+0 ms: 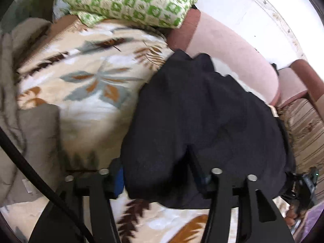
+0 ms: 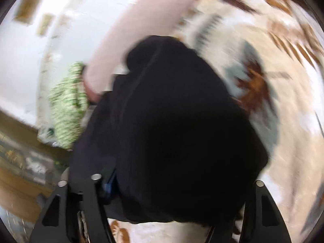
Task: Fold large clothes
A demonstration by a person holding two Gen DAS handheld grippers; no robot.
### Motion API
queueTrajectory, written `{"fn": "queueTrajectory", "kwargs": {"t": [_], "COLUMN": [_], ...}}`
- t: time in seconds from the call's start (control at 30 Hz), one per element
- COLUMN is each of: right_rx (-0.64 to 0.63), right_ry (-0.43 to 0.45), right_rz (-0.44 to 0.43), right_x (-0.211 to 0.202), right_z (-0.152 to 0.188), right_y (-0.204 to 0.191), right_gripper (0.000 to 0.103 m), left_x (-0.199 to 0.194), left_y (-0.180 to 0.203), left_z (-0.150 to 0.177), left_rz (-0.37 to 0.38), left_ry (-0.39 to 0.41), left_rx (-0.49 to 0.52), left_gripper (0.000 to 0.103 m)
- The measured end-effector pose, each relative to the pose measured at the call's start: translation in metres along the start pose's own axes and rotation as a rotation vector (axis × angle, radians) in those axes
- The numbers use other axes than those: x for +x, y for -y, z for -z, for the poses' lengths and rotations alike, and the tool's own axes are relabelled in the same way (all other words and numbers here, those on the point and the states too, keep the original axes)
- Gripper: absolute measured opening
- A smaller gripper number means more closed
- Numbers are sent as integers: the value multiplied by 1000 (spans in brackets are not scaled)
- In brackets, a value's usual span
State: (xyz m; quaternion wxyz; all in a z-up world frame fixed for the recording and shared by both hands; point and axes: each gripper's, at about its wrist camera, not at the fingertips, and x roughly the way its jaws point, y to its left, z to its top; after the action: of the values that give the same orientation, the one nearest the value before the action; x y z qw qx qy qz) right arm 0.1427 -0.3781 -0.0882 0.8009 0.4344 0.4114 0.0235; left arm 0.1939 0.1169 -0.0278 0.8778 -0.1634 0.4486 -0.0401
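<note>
At the bottom of both frames the left gripper (image 1: 160, 184) and right gripper (image 2: 174, 190) have jaws spread with bunched black garment (image 1: 204, 121) between them, whether pinched I cannot tell; draped mid-frame over the leaf-print bed (image 1: 91, 81), it looks soft, limp and light, best taken along edges.

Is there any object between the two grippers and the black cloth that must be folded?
Nothing visible stands between them. The dark, soft black garment already lies bunched between the fingers of the left gripper and of the right gripper, on the cream leaf-patterned bedspread. Whether the jaws actually pinch it cannot be told.
</note>
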Motion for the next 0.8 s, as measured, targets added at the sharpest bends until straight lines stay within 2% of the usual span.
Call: {"fn": "queueTrajectory", "kwargs": {"t": [0.07, 0.13, 0.17, 0.23, 0.3, 0.33, 0.37, 0.4, 0.5, 0.57, 0.63, 0.7, 0.77, 0.8], "right_rx": [92, 131, 145, 120, 14, -45, -107, -166, -331, -407, -419, -365, -254, -203], "right_ry": [22, 114, 172, 287, 359, 361, 342, 316, 244, 131, 90, 95, 115, 133], "right_rz": [-33, -6, 7, 60, 133, 143, 120, 93, 12, -23, 15, 21, 6, 18], "right_x": [-15, -44, -60, -84, -90, -85, -75, -63, -21, 22, 56, 76, 75, 72], "right_z": [-2, -3, -4, -3, -4, -6, -10, -11, -15, -22, -34, -50, -68, -78], "right_y": [16, 22, 24, 20, 1, -13, -29, -46, -92, -111, -108, -88, -63, -50], "right_gripper": [77, 78, 78, 80, 79, 74, 65, 61, 59, 59, 58, 52, 23, 18], "left_x": [-20, -40, -48, -50, -39, -31, -25, -19, 19, 54, 83, 100, 114, 120], "left_y": [-1, 1, 3, 10, 21, 30, 38, 49, 76, 85, 79, 67, 49, 42], "left_z": [1, 2, 2, -1, -10, -17, -24, -30, -51, -64, -74, -83, -91, -93], "left_rz": [-33, -81, -107, -116, -96, -83, -68, -52, 4, -26, -55, -53, -33, -18], "left_ry": [74, 170, 215, 247, 225, 215, 212, 205, 138, 71, 47, 36, 28, 25], "left_rx": [11, 40, 49, 69, 80, 86, 94, 109, 149, 166, 149, 116, 53, 23], "left_gripper": [62, 73, 75, 76, 76, 76, 76, 76, 76, 76, 79, 83, 84, 84]}}
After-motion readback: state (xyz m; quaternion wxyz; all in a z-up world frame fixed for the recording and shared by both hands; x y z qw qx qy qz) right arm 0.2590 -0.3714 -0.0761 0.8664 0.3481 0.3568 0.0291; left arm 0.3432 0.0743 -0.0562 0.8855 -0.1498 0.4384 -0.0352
